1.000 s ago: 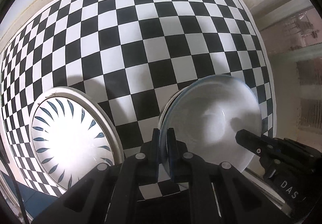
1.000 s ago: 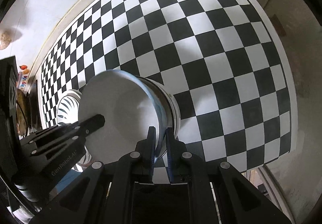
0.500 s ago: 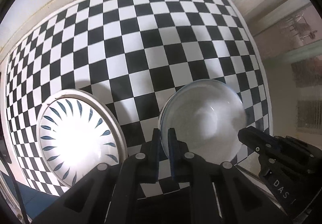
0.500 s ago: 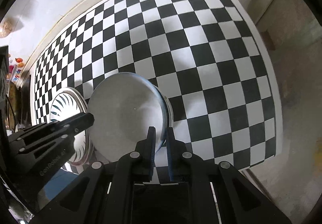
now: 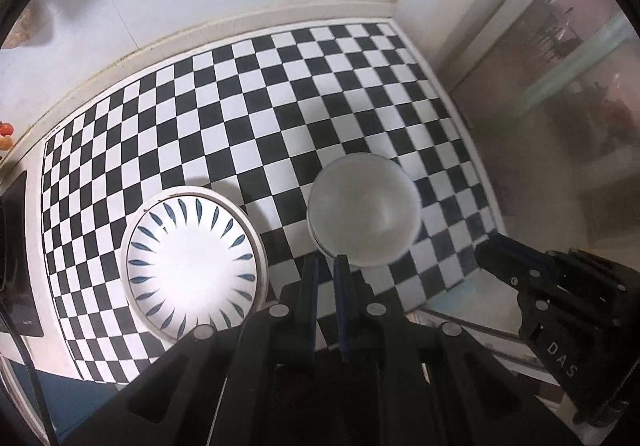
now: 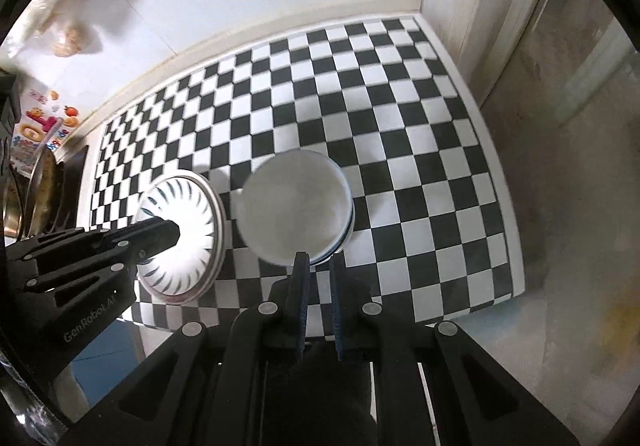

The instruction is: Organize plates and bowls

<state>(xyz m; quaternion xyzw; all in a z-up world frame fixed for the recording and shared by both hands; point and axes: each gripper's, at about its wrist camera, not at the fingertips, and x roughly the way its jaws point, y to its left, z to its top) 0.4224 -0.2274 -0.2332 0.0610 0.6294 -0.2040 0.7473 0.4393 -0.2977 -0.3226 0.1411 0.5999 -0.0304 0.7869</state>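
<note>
**A:** Where was the white bowl (image 5: pixel 362 209)?

**B:** On the checkered mat (image 5: pixel 280 117) that covered the counter, toward the mat's right edge and closer to its near right corner than to the far one. It sat upright, nested in a second bowl (image 6: pixel 347 234), whose blue-lined rim peeked out underneath in the right wrist view.

**A:** And the plate?

**B:** The plate (image 5: pixel 192 266), white with blue leaf strokes round its well, lay flat toward the mat's near edge, left of the bowls. The two were apart, with a strip of squares between them.

**A:** What were the grippers doing?

**B:** Both pointed steeply down from above the counter. The left gripper (image 5: pixel 325 260) had its fingers pressed nearly together with only a sliver of mat showing between them, and they pinched nothing. In its own view the bowl's near left rim lay just past the fingertips. The right gripper (image 6: pixel 319 257) was the same, drawn together and empty, lined up with the bowl's near right rim.

**A:** Could each see the other?

**B:** Yes. From the right wrist camera, the left gripper's tip overlapped the plate.
</note>
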